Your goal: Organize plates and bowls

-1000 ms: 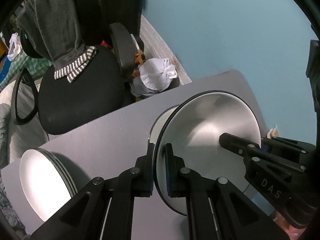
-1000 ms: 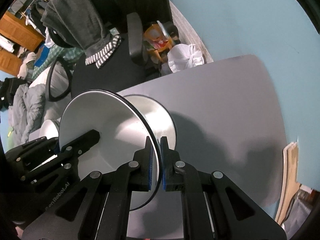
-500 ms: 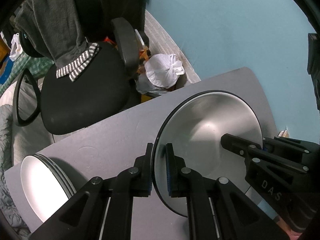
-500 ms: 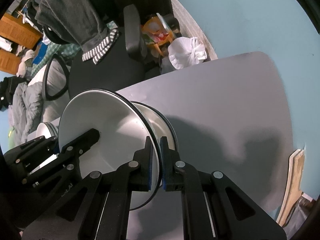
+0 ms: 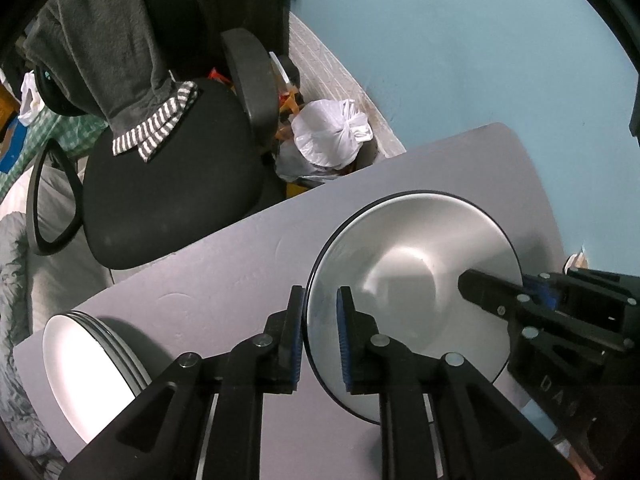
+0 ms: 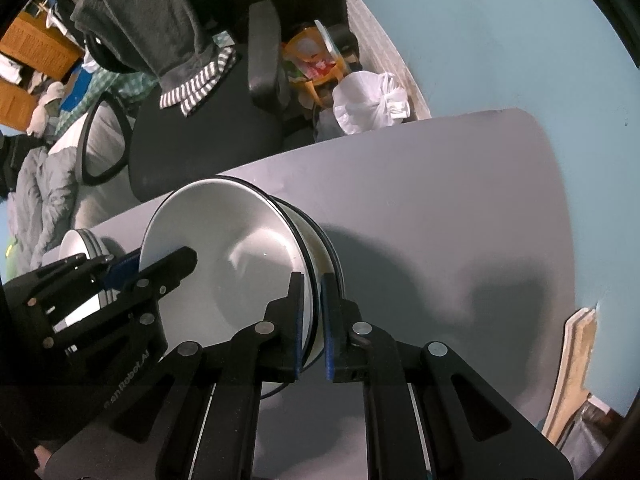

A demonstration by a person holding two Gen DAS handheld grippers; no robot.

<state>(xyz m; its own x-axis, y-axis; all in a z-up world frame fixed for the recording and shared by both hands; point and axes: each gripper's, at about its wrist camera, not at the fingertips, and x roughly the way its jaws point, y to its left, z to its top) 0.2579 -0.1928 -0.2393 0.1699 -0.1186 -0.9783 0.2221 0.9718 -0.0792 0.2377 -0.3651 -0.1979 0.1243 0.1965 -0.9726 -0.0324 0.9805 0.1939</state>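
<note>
A white bowl with a black rim (image 5: 416,280) sits nested in a second bowl (image 6: 326,248) on the grey table (image 5: 224,264). My left gripper (image 5: 318,340) straddles its left rim, jaws a little apart with gaps beside the rim. My right gripper (image 6: 311,318) straddles the right rim, jaws also slightly apart. Each gripper shows in the other's view. The bowl also shows in the right wrist view (image 6: 240,256). A stack of white plates (image 5: 88,372) lies at the table's left end, also in the right wrist view (image 6: 80,244).
A black office chair (image 5: 160,176) with a grey garment over its back stands beyond the table's far edge. A white tied bag (image 5: 328,136) lies on the floor by the blue wall. A wooden board (image 6: 576,364) leans at the table's right end.
The bowl has come down from a raised tilt into the bowl below it. Both grippers' jaws have loosened from a tight pinch on the rim.
</note>
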